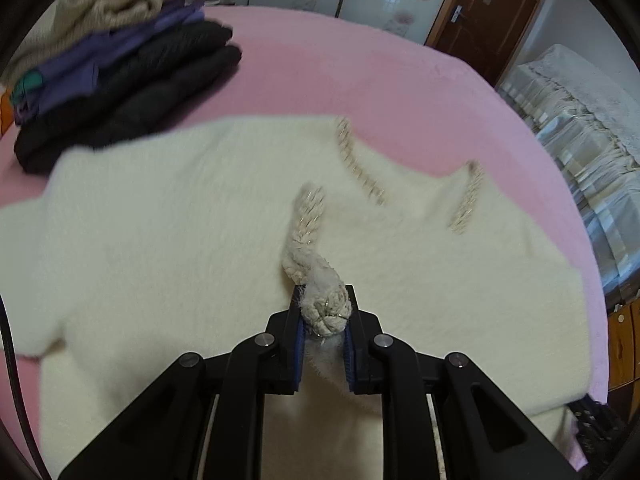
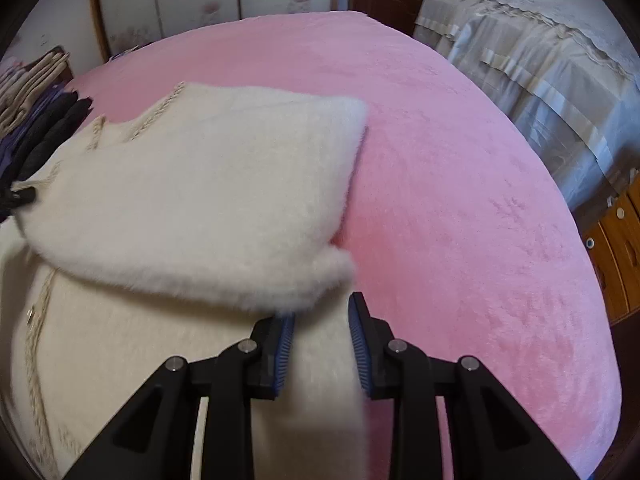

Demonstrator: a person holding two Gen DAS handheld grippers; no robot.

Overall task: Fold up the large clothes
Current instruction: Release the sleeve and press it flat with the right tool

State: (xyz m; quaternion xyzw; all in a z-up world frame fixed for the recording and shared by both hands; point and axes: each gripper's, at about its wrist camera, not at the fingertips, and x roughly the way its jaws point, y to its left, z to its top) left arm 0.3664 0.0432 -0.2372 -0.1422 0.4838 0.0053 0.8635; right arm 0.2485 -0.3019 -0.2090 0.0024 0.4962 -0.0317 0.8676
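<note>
A large fluffy cream sweater [image 1: 180, 220] with braided beige trim lies spread on the pink bed. My left gripper [image 1: 324, 312] is shut on a bunched, braided trim edge of the sweater [image 1: 326, 308] and holds it above the cloth. In the right wrist view the sweater [image 2: 192, 200] shows one part folded over on itself. My right gripper [image 2: 322, 320] has its jaws apart at the folded corner, with fluffy cloth lying between and below the pads; I cannot tell if it pinches any.
A stack of folded clothes [image 1: 120, 60], beige, purple and black, sits at the bed's far left. The pink bed cover [image 2: 460, 200] stretches to the right. A second bed with a grey cover [image 2: 540, 40] stands beyond, with wooden drawers [image 2: 616, 240] beside it.
</note>
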